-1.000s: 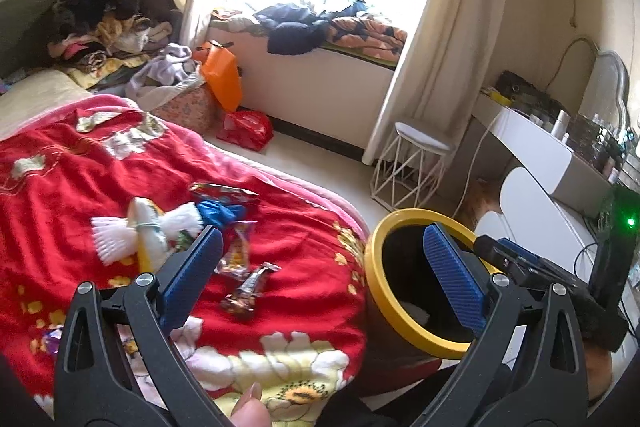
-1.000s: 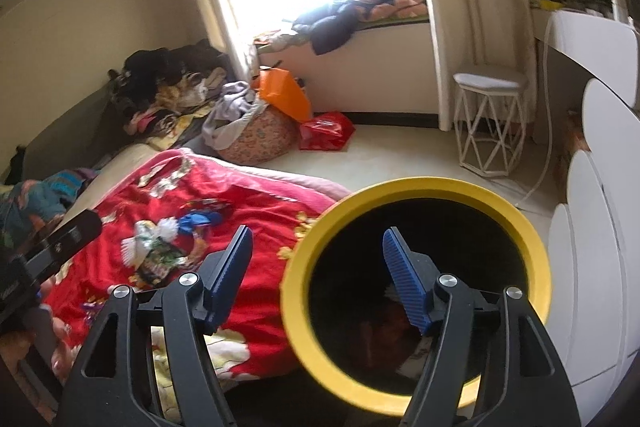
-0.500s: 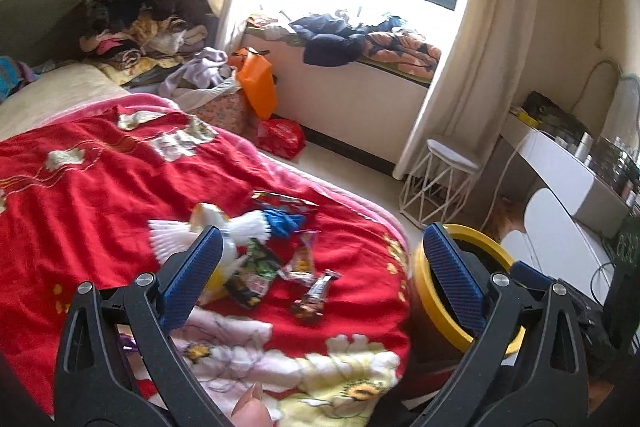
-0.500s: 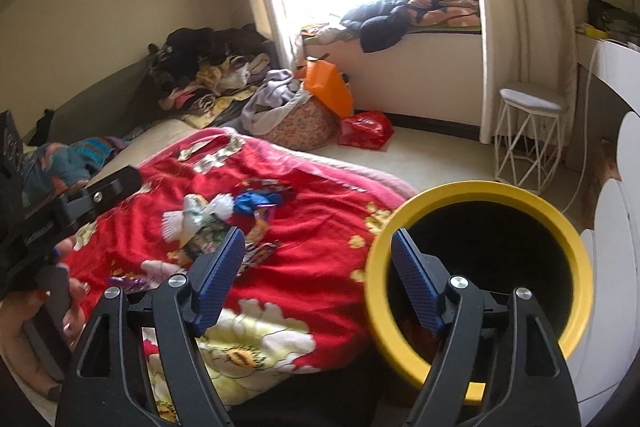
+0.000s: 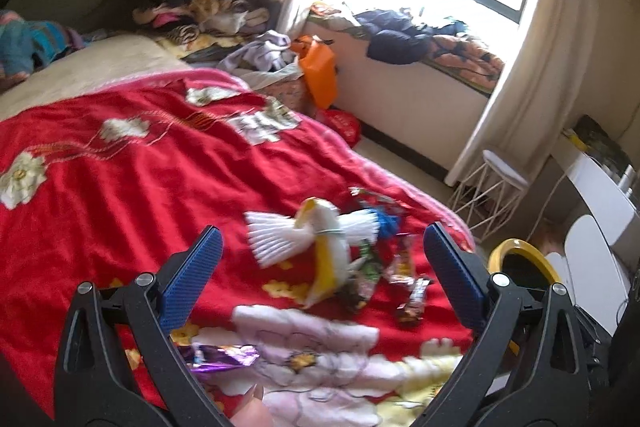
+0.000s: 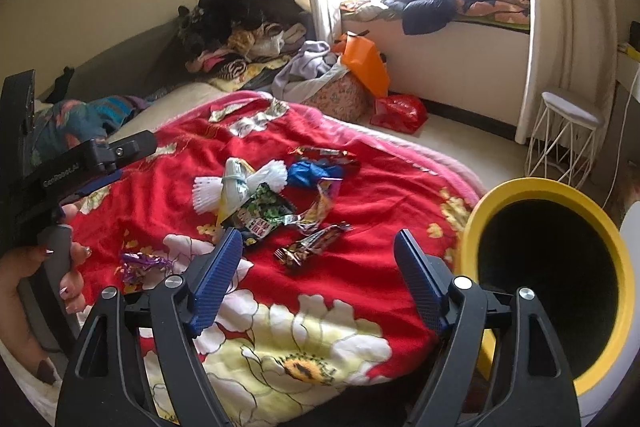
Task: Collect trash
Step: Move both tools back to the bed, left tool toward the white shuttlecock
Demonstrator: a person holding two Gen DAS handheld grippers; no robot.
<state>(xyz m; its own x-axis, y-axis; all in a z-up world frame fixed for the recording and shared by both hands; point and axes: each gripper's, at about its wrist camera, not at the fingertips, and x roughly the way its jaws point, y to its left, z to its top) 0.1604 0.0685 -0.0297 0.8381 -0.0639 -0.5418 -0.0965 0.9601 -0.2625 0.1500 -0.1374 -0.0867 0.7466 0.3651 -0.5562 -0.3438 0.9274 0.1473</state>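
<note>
Red blanket (image 6: 168,187) holds scattered wrappers (image 6: 312,247) — both the right gripper (image 6: 318,267) and left gripper (image 5: 320,267) gape empty; soft folds could snag a pinch.

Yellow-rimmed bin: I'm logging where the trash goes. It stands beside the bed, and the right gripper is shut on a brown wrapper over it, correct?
Not quite. The yellow-rimmed bin does stand beside the bed, but the right gripper is open and empty; the brown wrapper lies on the red blanket, as the right wrist view shows.

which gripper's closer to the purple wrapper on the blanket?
Left. The purple wrapper lies just beyond the left gripper, by its left finger. The right gripper is further right, its left finger just right of the wrapper.
</note>
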